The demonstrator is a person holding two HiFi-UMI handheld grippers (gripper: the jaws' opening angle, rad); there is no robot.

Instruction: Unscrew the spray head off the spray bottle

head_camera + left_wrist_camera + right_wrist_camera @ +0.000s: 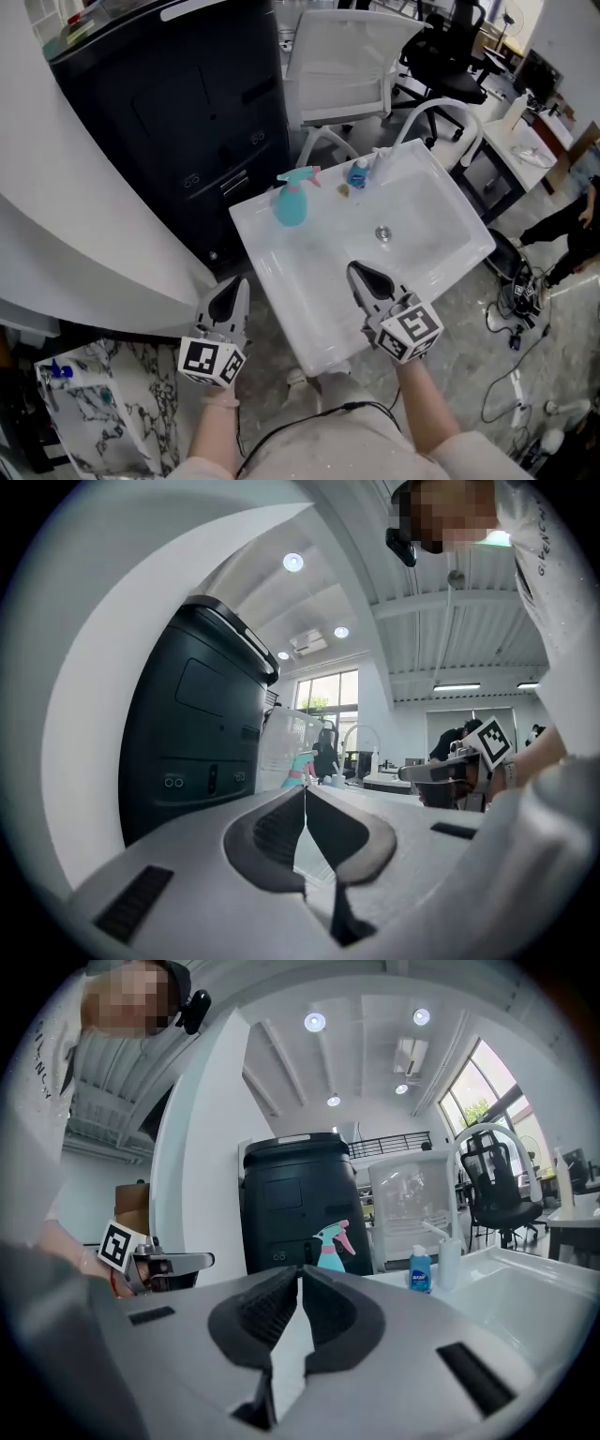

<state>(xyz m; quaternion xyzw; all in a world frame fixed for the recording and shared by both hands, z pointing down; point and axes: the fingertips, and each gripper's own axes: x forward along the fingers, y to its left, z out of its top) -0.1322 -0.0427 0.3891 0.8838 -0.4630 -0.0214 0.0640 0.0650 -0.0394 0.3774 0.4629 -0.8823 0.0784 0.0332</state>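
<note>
A tall dark cabinet (187,122) with a rounded top stands at the far left, with a white plastic chair (342,66) behind it. In front of them is a white rectangular sink (281,281), set at a slant in the head view, with a curved white tap (439,109) arching over its far end. The left gripper (241,280) is just off the sink's near left edge, its jaws pressed together with nothing between them. The right gripper (354,268) is above the near rim, its jaws likewise closed and empty. The teal plastic spray bottle (291,204) stands upright on the sink's far left corner, well apart from both grippers, its teal spray head with a pink trigger (300,175) still on. A small clear bottle with a blue label (357,174) stands near it along the far rim.
</note>
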